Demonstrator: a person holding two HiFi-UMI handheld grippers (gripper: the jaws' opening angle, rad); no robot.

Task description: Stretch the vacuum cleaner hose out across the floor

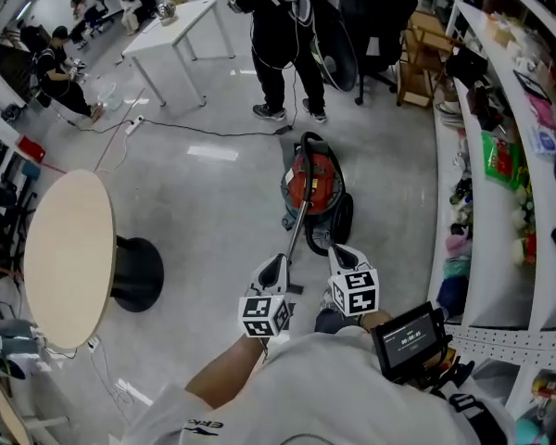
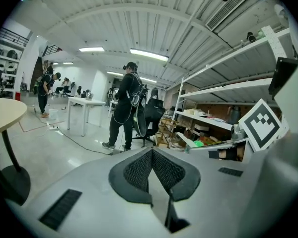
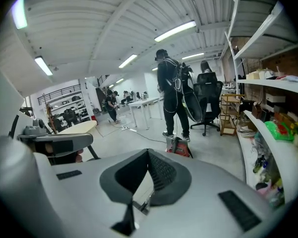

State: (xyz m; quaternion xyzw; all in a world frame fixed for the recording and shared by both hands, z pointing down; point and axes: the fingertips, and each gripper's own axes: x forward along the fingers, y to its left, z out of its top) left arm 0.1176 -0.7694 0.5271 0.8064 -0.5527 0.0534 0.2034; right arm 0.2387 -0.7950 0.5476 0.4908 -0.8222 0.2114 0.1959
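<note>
Grey floor (image 1: pixel 213 184), one red vacuum cleaner (image 1: pixel 315 179), left gripper (image 1: pixel 278 265), right gripper (image 1: pixel 339 252), both jaws closed, empty

Pale grey left gripper (image 1: pixel 275 269) and right gripper (image 1: pixel 341 252), black-and-white marker cubes (image 1: pixel 264 315), white sleeve (image 1: pixel 178 417)

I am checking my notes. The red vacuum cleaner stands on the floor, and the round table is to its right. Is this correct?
No. The head view shows the round table to the left of the red vacuum cleaner, which does stand on the floor.
</note>
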